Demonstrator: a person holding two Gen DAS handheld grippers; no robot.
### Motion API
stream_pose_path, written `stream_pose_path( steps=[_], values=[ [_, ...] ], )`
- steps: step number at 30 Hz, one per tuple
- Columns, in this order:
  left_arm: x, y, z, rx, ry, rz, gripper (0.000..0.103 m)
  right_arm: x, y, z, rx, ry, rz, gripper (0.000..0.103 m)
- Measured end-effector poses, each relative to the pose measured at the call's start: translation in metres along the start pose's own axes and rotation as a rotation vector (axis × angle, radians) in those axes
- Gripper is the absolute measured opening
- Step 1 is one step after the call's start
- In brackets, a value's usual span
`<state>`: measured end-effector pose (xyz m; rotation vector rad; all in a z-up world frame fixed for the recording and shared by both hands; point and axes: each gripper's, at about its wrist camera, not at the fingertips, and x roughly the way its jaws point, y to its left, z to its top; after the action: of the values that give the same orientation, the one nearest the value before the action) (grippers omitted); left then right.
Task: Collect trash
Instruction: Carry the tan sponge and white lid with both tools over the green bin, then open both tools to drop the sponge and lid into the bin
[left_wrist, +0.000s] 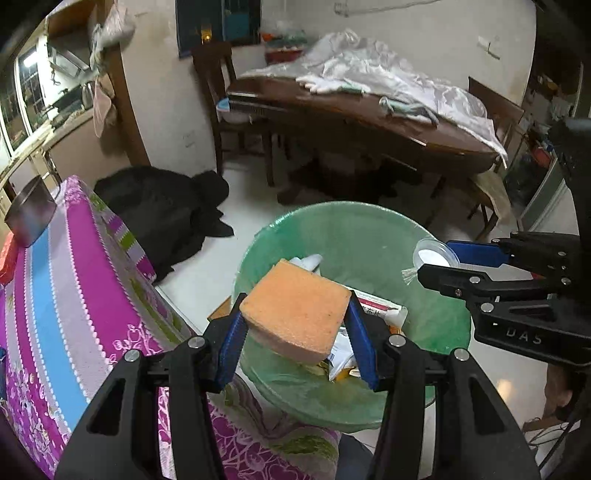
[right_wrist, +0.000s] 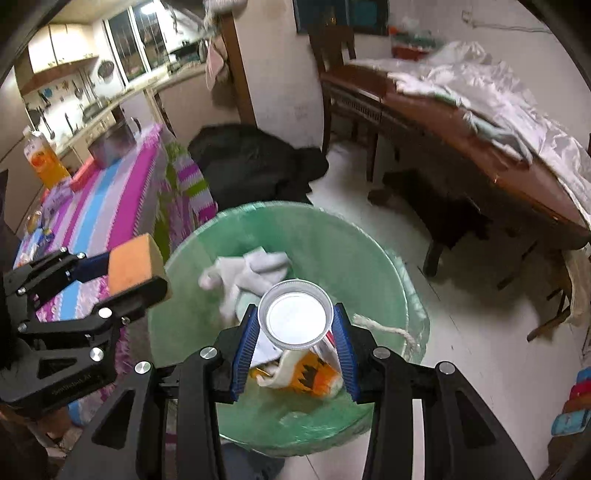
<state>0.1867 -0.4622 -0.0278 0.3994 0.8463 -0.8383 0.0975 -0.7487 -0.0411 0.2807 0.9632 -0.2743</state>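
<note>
Two handheld grippers are hanging over one green-lined trash bin (left_wrist: 369, 236), each carrying one piece of trash.

Nearest in the left wrist view, the left gripper (left_wrist: 295, 328) is gripping one orange sponge (left_wrist: 295, 317); its two blue-padded fingers (left_wrist: 232, 343) are standing partly apart and pressing on the sponge's two sides. The sponge is sitting above the near side of the bin's opening.

In the right wrist view, the right gripper (right_wrist: 295, 328) is holding one clear plastic cup (right_wrist: 293, 317) with its round end toward the camera, and its two fingers (right_wrist: 245, 343) are also partly apart, closing on the cup's sides. The cup is hovering over the bin's middle.

Inside the bin (right_wrist: 332, 251), the green liner is holding crumpled white tissue (right_wrist: 251, 269), an orange and white wrapper (right_wrist: 314, 373) and some printed paper packaging (left_wrist: 373, 306); how many pieces in all cannot be told.

Just beside the bin on the left, a tabletop covered with a pink, blue and white striped cloth (left_wrist: 74, 280) is carrying one metal tin (left_wrist: 31, 210).

Farther off, one black bag (left_wrist: 162, 210) is lying on the white floor, and one dark wooden dining table (left_wrist: 369, 122) is bearing rumpled white cloth (left_wrist: 380, 70).
</note>
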Motion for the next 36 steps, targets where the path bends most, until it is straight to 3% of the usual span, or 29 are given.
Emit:
stream_pose_path(
  steps=[9,24,25,26,27,28,36],
  values=[
    [0.017,0.008,0.001,-0.012,0.056,0.02,0.049,0.005,-0.008,-0.004,0.018,0.021,-0.004,0.042],
    [0.021,0.005,0.003,-0.011,0.056,0.013,0.05,0.007,-0.013,-0.01,0.025,0.029,0.007,0.042],
    [0.021,0.004,0.003,-0.009,0.056,0.017,0.051,0.008,-0.012,-0.011,0.022,0.034,0.014,0.042],
    [0.021,0.004,0.003,-0.008,0.056,0.021,0.062,0.008,-0.011,-0.011,0.022,0.035,0.015,0.049],
    [0.021,0.004,0.003,-0.01,0.05,0.027,0.076,0.007,-0.011,-0.011,0.025,0.027,0.01,0.063],
    [0.02,0.005,0.003,-0.011,0.045,0.032,0.079,0.006,-0.011,-0.011,0.029,0.017,0.008,0.066],
    [0.02,0.011,0.001,-0.028,0.047,0.037,0.079,0.007,-0.013,-0.013,0.04,0.01,0.018,0.067]
  ],
)
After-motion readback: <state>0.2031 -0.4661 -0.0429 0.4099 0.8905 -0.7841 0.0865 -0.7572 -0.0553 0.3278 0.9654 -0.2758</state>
